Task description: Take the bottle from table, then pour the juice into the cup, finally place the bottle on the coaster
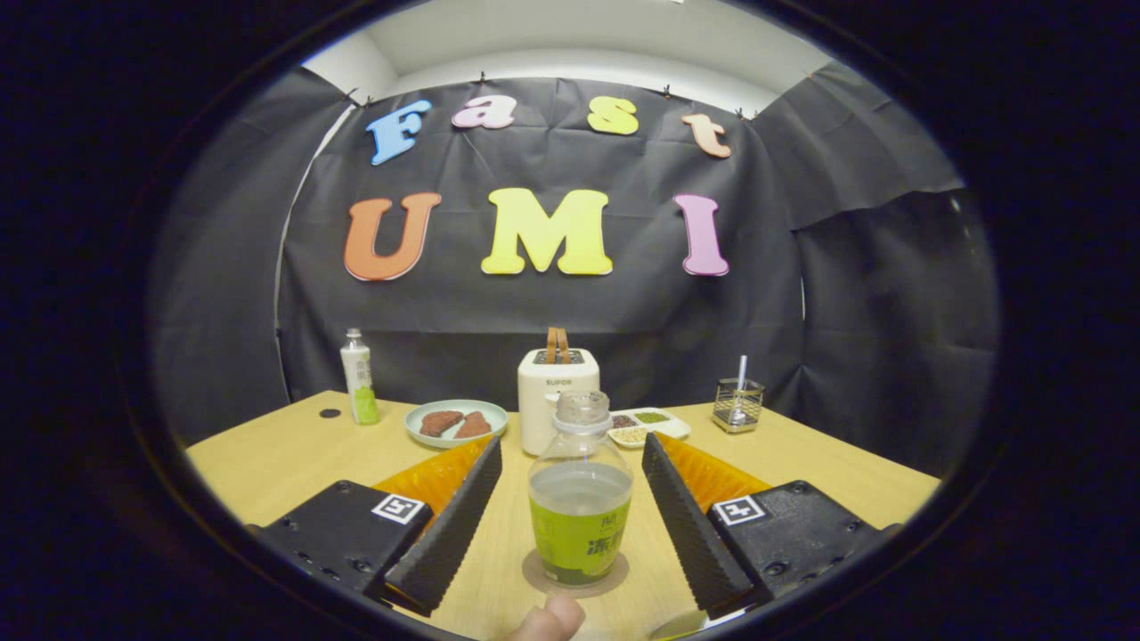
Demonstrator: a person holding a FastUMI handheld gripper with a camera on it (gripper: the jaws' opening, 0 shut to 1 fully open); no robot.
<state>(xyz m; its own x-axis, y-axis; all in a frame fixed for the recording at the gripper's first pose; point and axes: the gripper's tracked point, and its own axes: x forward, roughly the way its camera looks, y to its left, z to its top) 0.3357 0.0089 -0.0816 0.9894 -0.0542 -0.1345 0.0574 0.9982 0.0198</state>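
We have the tool (571, 499) spread wide, its two fingers standing well clear on either side of the bottle (580, 499), touching nothing. The bottle stands upright between them on the coaster (614, 574), a round flat disc on the worktop (285, 458), its cap on and the liquid level sitting roughly at mid-height. We judge from this that either the grasp is about to begin or the bottle has just been set down; we cannot tell which from this moment, and we see no cup clearly, only a pale curved edge low down by the right finger that is too cut off to name. A fingertip (550, 619) of a person pokes in just below the coaster, near the base of the bottle. If we are closing, we should keep the bottle centred so both pads meet its sides together, below the shoulder where the wall is straightest, and squeeze gently since the thin plastic looks likely to buckle. If we are leaving, we should back straight out along the fingers' line without brushing either side, as a nudge could tip it. Beyond the bottle stand a toaster (545, 396), a plate (455, 422) with two brown pieces, a small divided dish (648, 425), a wire holder (737, 402) and a second, taller bottle (359, 378), all well apart from our work.
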